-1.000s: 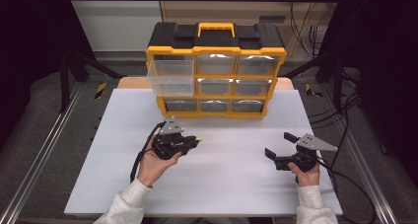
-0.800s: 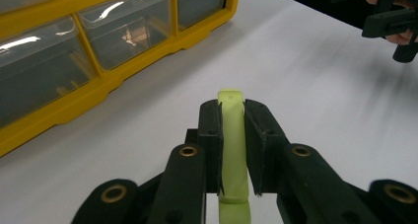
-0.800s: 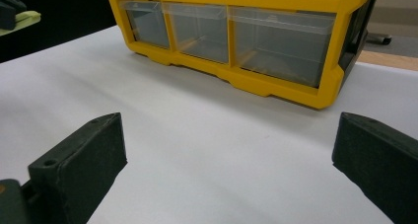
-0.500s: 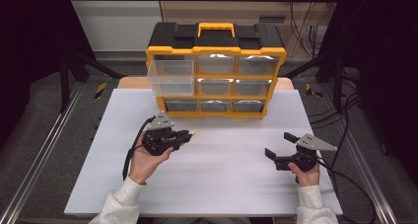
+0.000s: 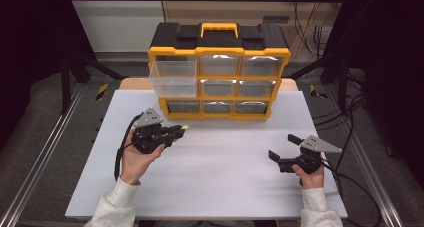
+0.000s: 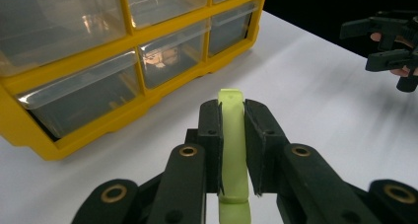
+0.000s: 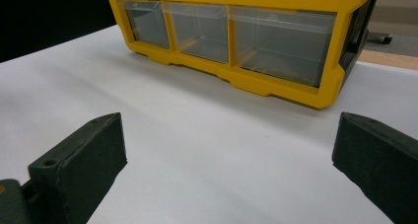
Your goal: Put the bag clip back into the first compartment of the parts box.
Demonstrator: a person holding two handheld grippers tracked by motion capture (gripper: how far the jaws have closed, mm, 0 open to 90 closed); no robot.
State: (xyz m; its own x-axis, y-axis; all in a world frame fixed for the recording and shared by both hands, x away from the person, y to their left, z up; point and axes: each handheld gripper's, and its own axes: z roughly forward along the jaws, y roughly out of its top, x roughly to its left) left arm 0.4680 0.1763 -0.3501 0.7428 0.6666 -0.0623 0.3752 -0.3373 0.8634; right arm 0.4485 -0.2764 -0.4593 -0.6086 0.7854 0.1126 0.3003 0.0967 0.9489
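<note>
L gripper: jaws clamped on a small lime-green plastic piece, held lengthwise between the pads w/ its tip poking out past them; exact type of part hard to tell.
Why held so: piece points fwd toward the yellow drawer organizer, which sits just ahead of the L gripper; prob meant for one of its drawers, judging by the aim.
Open drawer: clear one, pulled out at the organizer's upper L, ahead of and above the L gripper; looks like the likely drop spot, no lid over it.
R gripper: jaws spread wide, nothing in them; rests low over the white tabletop, well off to the L gripper's R.
In the way: nothing between the green piece and the organizer front. Lower drawers closed, so no entry there.
Around: black top w/ yellow carry handle; cables trail off beyond the R gripper.
</note>
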